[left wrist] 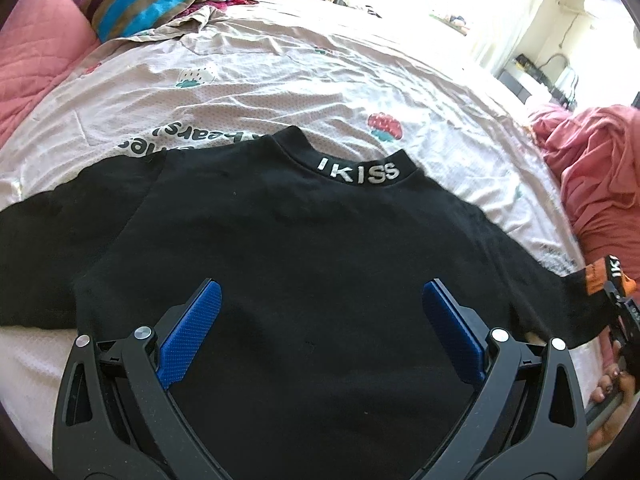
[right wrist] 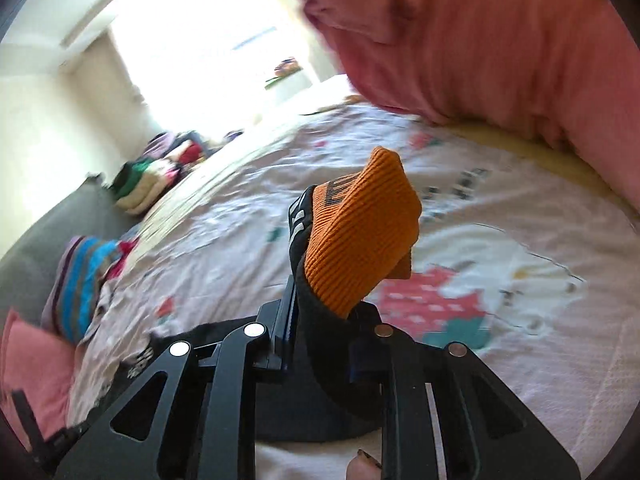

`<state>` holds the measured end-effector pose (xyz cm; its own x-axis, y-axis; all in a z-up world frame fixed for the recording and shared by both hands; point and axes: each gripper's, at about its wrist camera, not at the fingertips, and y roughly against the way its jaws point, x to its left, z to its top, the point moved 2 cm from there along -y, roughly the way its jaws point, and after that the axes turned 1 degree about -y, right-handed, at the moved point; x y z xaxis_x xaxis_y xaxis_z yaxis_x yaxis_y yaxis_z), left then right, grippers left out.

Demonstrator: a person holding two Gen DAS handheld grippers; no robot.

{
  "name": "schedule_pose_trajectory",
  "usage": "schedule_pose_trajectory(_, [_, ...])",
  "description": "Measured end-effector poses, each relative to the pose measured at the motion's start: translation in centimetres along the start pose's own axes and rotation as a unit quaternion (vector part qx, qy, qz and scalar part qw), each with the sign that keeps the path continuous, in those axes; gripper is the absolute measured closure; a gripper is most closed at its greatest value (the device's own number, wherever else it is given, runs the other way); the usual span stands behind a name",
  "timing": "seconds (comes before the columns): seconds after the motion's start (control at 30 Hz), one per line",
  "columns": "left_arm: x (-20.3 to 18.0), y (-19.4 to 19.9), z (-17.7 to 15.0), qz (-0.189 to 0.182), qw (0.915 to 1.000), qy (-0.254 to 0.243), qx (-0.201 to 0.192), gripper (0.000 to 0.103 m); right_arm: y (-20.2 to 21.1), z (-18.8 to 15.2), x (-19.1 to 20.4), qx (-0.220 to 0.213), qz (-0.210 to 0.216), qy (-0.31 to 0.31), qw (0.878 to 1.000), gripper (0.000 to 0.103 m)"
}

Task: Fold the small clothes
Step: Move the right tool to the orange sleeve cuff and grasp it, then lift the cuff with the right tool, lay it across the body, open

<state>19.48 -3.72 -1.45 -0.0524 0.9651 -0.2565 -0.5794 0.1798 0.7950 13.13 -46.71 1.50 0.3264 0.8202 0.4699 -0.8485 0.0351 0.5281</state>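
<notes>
Left wrist cam shows my left gripper (left wrist: 320, 328) wide open w/ nothing in it, over the black top (left wrist: 280, 248) lying flat on the bed (left wrist: 280, 80). Right wrist cam alone shows my right gripper (right wrist: 320, 316) clamped on its orange cuff (right wrist: 360, 232); pads mostly hidden by cloth, background blurred.

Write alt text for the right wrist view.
The right gripper pinches a black sleeve by its orange cuff, lifted above a pale printed bedsheet. A pink blanket lies beyond.
</notes>
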Motion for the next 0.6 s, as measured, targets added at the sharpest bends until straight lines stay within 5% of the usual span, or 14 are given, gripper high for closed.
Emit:
schedule_pose_trajectory(0.3, [0.8, 1.3, 0.0, -0.021, 0.9994, 0.028, -0.007, 0.008, -0.2, -1.1, 10.1, 0.027, 0.078, 0.104, 0.991, 0.085])
schedule_pose_trajectory(0.6, [4.0, 2.4, 0.2, -0.069, 0.9936, 0.089, -0.015, 0.008, -1.1, -6.5, 18.1, 0.059, 0.098, 0.220, 0.969, 0.085])
